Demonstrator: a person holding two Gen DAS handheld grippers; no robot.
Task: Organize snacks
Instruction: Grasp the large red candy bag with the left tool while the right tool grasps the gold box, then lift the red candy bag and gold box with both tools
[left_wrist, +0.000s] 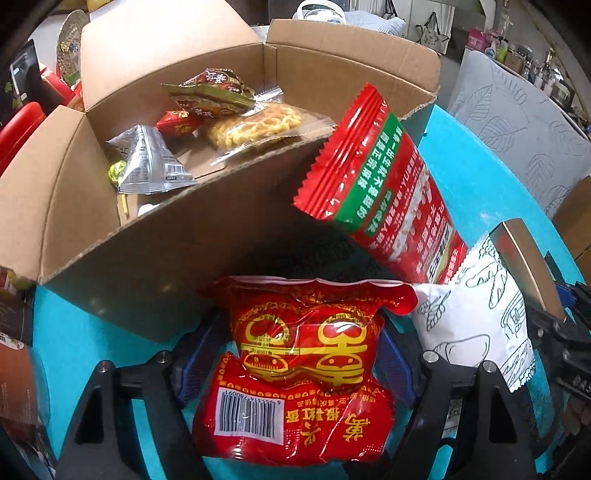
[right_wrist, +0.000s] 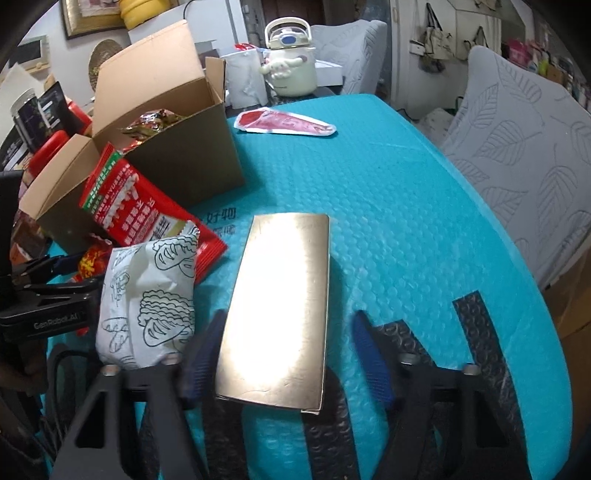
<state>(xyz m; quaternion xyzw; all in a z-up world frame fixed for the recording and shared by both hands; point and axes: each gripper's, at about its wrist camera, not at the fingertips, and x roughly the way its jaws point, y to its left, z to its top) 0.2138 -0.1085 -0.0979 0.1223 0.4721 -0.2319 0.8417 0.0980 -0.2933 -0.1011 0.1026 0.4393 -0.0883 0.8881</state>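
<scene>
Left fingers (left_wrist: 395, 356) grip red packet (left_wrist: 299, 373); right fingers (right_wrist: 369, 354) wide, seemingly clear of gold box (right_wrist: 277, 314).

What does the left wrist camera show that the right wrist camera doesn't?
Only the left wrist view shows the box's contents clearly: a silver pouch and clear-wrapped yellow twists. Only the right wrist view shows a red-and-white packet lying apart, and a cream kettle. Both show the cardboard box, the red-and-green packet, the white illustrated bag and the gold box.
</scene>
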